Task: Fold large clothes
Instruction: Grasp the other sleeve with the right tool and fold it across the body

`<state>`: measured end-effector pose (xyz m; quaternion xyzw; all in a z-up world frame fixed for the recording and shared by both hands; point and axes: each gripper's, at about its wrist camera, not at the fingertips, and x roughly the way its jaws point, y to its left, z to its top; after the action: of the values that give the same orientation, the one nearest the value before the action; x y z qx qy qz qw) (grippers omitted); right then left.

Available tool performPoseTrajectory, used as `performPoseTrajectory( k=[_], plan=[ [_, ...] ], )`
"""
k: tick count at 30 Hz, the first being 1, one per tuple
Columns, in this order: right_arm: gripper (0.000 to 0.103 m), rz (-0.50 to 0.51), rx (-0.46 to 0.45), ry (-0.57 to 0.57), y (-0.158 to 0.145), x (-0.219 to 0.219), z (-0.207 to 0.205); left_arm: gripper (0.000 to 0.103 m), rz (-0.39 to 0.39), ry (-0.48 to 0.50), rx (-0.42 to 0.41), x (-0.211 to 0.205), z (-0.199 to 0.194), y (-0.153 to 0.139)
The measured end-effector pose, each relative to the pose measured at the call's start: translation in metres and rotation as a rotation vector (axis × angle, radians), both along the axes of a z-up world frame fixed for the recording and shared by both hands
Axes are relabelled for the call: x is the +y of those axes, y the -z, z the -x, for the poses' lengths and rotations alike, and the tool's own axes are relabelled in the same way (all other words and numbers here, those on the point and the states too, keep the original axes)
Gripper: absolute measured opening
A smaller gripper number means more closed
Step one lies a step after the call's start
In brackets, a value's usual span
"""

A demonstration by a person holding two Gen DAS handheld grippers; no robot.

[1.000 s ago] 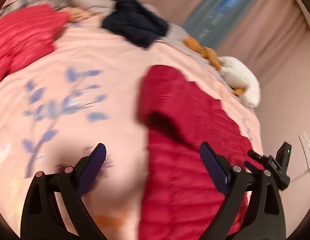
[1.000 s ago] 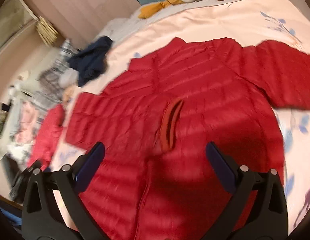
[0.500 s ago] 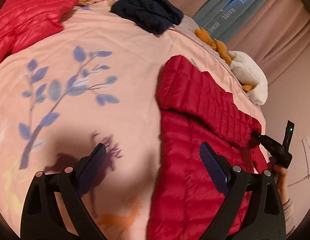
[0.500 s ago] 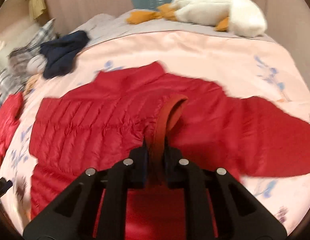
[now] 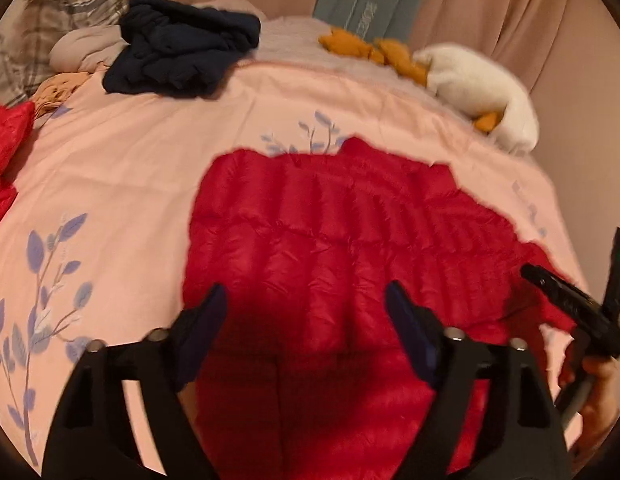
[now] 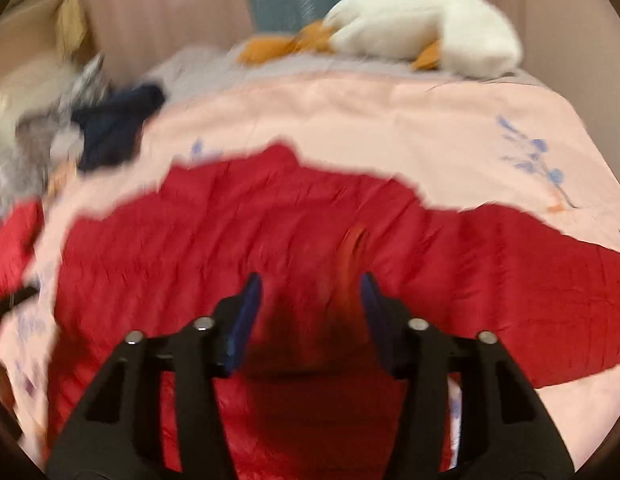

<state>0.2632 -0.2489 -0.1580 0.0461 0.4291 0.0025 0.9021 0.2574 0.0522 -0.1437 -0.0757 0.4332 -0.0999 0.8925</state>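
A red quilted puffer jacket [image 5: 341, 240] lies spread on the pink bed cover; it also shows in the right wrist view [image 6: 214, 248], blurred. My left gripper [image 5: 306, 312] is open, low over the jacket's body, holding nothing. My right gripper [image 6: 310, 304] is open over the jacket's middle, with an orange-red lining edge [image 6: 351, 256] just beside its right finger [image 6: 375, 312], not pinched. The right gripper's body also shows at the right edge of the left wrist view [image 5: 573, 312].
Pink floral bed cover [image 5: 122, 168]. A dark navy garment [image 5: 182, 56] and plaid pillow [image 5: 42, 36] lie at the far left. A white goose plush [image 6: 421, 28] lies at the bed's far edge. Another red garment [image 5: 6, 148] sits at the left edge.
The right gripper was shut on the orange lining edge half a second ago and has now opened, letting it go. The left gripper has swung right, over the jacket.
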Motion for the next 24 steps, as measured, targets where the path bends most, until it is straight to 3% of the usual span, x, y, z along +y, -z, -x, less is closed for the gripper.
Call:
performPoseTrajectory(
  k=[2,4,8,11,12,14,20,24],
  plan=[
    [0.049,0.01,0.069,-0.005,0.021,0.003,-0.007,0.075,-0.056,-0.017,0.058,-0.005,-0.01,0.022],
    [0.05,0.003,0.076,-0.006,0.032,0.004,-0.007,0.075,-0.073,-0.018,0.139,-0.006,-0.018,0.045],
    [0.052,-0.049,0.087,-0.004,0.027,-0.003,-0.008,0.076,-0.083,-0.019,0.15,-0.006,-0.02,0.052],
    [0.077,-0.204,0.011,0.047,0.005,-0.032,0.02,0.078,-0.036,-0.033,0.151,0.002,-0.015,0.041],
    [0.082,-0.261,-0.026,0.08,-0.002,-0.049,0.036,0.087,0.01,-0.041,0.143,0.011,-0.007,0.035],
    [0.083,-0.33,-0.053,0.135,-0.006,-0.078,0.06,0.095,0.064,-0.061,0.134,0.022,0.004,0.028],
    [0.085,-0.501,-0.087,0.489,0.008,-0.215,0.152,0.095,0.211,-0.123,0.085,0.078,0.067,0.018],
    [0.085,-0.63,-0.106,0.731,0.031,-0.295,0.203,0.095,0.247,-0.189,0.092,0.107,0.101,0.023]
  ],
)
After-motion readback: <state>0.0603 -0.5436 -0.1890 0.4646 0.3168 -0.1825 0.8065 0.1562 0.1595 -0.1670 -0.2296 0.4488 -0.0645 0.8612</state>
